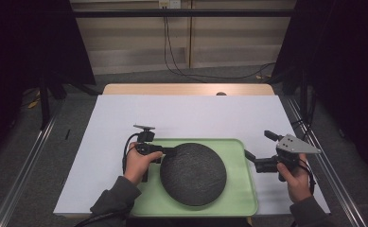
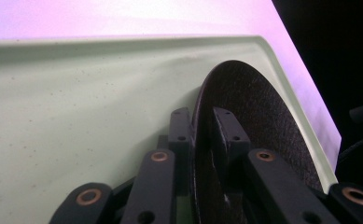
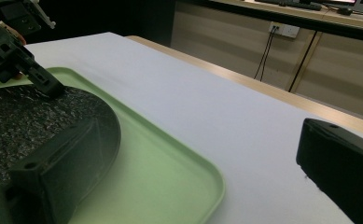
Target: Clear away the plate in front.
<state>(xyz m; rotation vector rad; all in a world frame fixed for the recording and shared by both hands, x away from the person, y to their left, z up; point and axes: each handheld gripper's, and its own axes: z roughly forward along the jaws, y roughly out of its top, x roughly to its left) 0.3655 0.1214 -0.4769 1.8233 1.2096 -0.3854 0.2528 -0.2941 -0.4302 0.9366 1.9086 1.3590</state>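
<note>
The left gripper point(image 1: 168, 151) has its jaws closed on the rim of a round, dark grey, rough-textured plate point(image 1: 193, 173). In the left gripper view the plate point(image 2: 258, 121) edge runs straight up between the two jaws, one jaw pressed to each face. The plate lies in a pale green rectangular plastic tray point(image 1: 240, 201), which rests on a white sheet covering the desk point(image 1: 115, 118). The tray floor point(image 2: 76, 116) extends to the left of and beyond the left jaws, with its raised rim across the top of that view.

The right gripper point(image 1: 257, 146) is held in the person's right hand point(image 1: 296, 179) at the tray's right edge, its jaws spread wide apart and gripping nothing. In the right gripper view the tray rim point(image 3: 212, 186) and bare white sheet lie in the gap between the jaws; the plate point(image 3: 25, 121) sits behind the left-hand jaw, and the right-hand jaw stands over the white sheet outside the tray. Farther off in that view, the left gripper point(image 3: 48, 86) meets the plate's far rim. The person's left hand point(image 1: 139, 163) holds the left gripper above the tray's left edge.
</note>
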